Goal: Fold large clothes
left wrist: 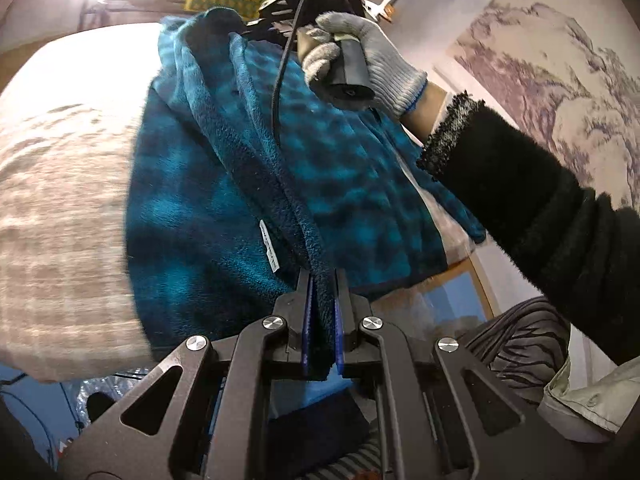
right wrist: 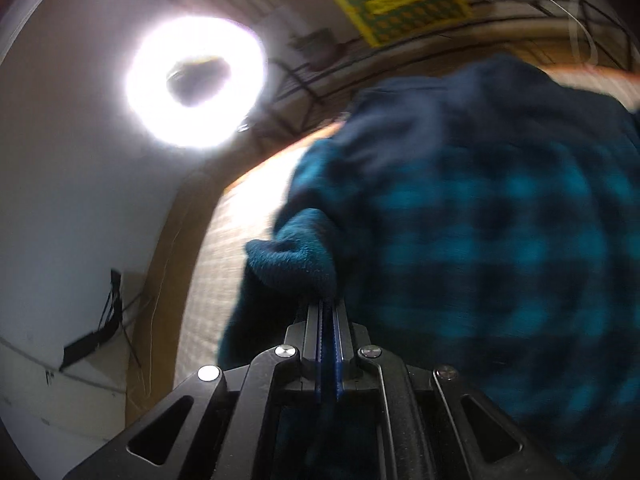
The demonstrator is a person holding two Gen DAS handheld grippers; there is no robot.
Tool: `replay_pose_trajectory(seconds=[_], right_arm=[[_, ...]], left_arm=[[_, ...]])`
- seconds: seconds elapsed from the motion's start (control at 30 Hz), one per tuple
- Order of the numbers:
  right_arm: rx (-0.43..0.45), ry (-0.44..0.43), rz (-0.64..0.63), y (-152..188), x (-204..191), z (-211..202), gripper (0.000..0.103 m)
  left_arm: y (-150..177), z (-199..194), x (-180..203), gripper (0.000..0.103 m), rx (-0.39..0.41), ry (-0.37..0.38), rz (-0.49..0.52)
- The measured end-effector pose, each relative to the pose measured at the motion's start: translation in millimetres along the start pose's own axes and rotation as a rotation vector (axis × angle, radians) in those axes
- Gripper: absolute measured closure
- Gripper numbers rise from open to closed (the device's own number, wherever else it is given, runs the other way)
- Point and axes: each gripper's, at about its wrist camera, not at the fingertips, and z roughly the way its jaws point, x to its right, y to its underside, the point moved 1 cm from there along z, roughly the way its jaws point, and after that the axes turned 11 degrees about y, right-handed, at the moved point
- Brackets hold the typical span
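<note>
Fleece in teal-and-navy plaid (left wrist: 224, 216) hangs lifted over a pale woven-covered surface (left wrist: 60, 208). Left gripper (left wrist: 322, 280) pinches a thick folded edge of it. Right gripper (right wrist: 328, 304), held in a white knit-gloved hand (left wrist: 360, 56), is clamped on another fold of the same fleece.

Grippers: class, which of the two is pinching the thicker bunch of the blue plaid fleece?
The left gripper: a thick folded edge of the fleece garment fills its jaws. The right gripper holds only a thin edge.
</note>
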Motion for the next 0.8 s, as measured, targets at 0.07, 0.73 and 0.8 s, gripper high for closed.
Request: replay_pose_trajectory(seconds=[0.07, 0.73, 0.8], right_arm=[[-0.012, 0.022, 0.005, 1.8, 11.3, -1.1, 0.101], [-0.129, 0.046, -0.116, -6.6, -53.0, 43.8, 0.097], [-0.104, -0.018, -0.129, -11.1, -64.6, 31.9, 0.098]], left_arm=[[-2.6, 18.1, 4.7, 0.097, -0.038, 0.004, 0.005], [4.9, 43.2, 11.6, 0.097, -0.080, -0.062, 0.040], [5.4, 43.2, 12.0, 0.097, -0.080, -0.061, 0.043]])
